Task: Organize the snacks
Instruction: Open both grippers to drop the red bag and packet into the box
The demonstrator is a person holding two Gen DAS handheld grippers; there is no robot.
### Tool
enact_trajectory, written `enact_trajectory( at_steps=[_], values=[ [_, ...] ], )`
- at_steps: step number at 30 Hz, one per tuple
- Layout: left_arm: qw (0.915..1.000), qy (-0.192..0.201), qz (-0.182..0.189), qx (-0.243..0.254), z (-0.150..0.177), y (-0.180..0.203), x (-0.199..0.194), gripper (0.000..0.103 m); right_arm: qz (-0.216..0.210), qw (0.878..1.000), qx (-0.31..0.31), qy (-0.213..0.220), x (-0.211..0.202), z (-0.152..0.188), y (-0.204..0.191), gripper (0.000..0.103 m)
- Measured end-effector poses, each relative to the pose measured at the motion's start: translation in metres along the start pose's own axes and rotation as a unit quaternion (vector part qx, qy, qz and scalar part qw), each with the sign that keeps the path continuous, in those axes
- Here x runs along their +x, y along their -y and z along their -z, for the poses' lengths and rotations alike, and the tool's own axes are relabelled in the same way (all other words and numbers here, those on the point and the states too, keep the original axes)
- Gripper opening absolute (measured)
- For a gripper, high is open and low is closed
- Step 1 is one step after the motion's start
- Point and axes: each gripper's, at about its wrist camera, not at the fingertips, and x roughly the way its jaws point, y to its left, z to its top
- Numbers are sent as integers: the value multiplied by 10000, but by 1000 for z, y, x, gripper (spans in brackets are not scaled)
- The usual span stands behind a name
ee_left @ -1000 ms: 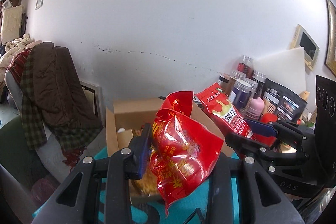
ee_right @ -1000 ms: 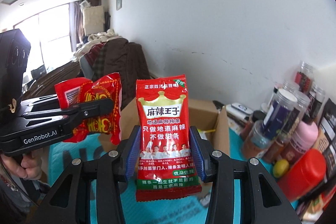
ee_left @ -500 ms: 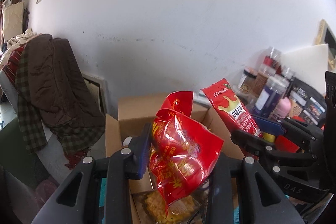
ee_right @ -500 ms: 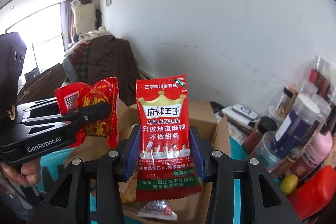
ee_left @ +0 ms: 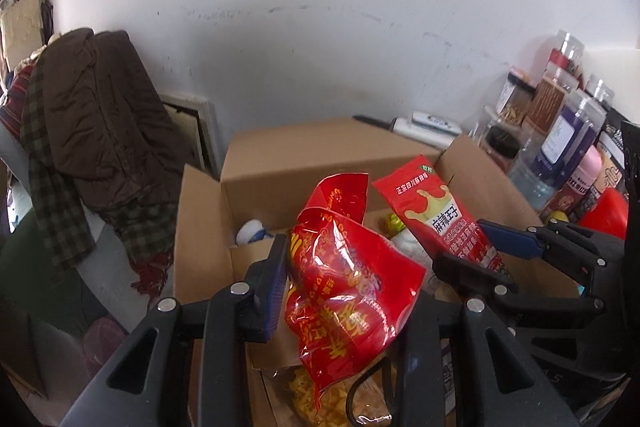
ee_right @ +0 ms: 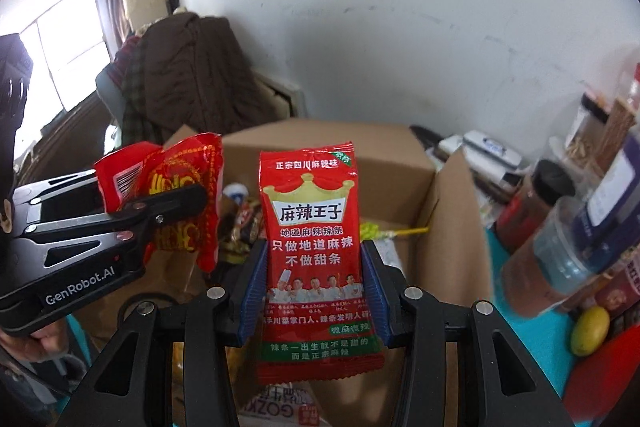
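Observation:
My left gripper (ee_left: 344, 287) is shut on a crinkled shiny red snack bag (ee_left: 344, 291) and holds it over the open cardboard box (ee_left: 320, 155). My right gripper (ee_right: 314, 287) is shut on a flat red spicy-strip packet (ee_right: 310, 247) with a crown and white Chinese text, also over the box (ee_right: 452, 219). In the left wrist view the right gripper (ee_left: 492, 251) and its packet (ee_left: 436, 215) are just to the right. In the right wrist view the left gripper (ee_right: 172, 207) and its bag (ee_right: 184, 195) are to the left. Several snacks lie inside the box.
Jars and bottles (ee_left: 560, 147) crowd the table to the right of the box, with a red container (ee_right: 624, 359) and a yellow lemon-like thing (ee_right: 590, 325). A brown coat (ee_left: 92, 115) hangs over a chair on the left. The white wall is close behind the box.
Both grippers have moved forward and down over the open box with their packets still held. The box now fills more of both views and its contents show.

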Motion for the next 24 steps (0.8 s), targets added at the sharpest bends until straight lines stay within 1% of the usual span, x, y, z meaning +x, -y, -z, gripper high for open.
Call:
enact_trajectory(
  at_steps=[1, 4, 7, 9, 12, 13, 16, 17, 18, 19, 20, 21, 24],
  values=[
    [10000, -46, -28, 6, 1, 0, 2, 32, 9, 10000, -6, -37, 3, 1, 0, 45],
    [9998, -199, -44, -36, 2, -1, 9, 32, -172, 9997, 91, -178, 8, 1, 4, 45],
    [9996, -286, -29, -67, 3, -2, 12, 33, -182, 9994, 143, -249, 10, 2, 4, 47],
    [9994, -326, -85, -57, 5, -2, 14, 33, -186, 9993, 169, -277, 11, 3, 5, 48],
    [9978, -507, -418, 14, 4, 2, 17, 34, -142, 9994, 150, -276, 11, 2, 6, 48],
    [9975, -501, -499, 22, 4, 2, 16, 34, -91, 9995, 124, -267, 10, 2, 6, 49],
    [9970, -390, -671, 20, 2, 2, 8, 35, 50, 9997, 70, -226, 6, 2, 5, 56],
    [9965, -335, -767, 30, 1, 3, 3, 42, 86, 9997, 50, -210, 4, 2, 4, 56],
    [9961, -289, -830, 43, 1, 3, -1, 52, 95, 9997, 47, -200, 2, 2, 4, 56],
    [9959, -212, -881, 46, 0, 5, -7, 58, 88, 9998, 56, -190, 1, 2, 5, 56],
    [9958, -151, -903, 38, -1, 5, -11, 66, 71, 9998, 65, -169, -2, 2, 5, 56],
    [9956, -52, -931, 31, -1, 6, -18, 69, 55, 9999, 63, -139, -6, 1, 5, 56],
    [9950, 129, -989, 29, -3, 9, -34, 70, 57, 10000, 2, -13, -20, 0, 2, 56]
  ],
)
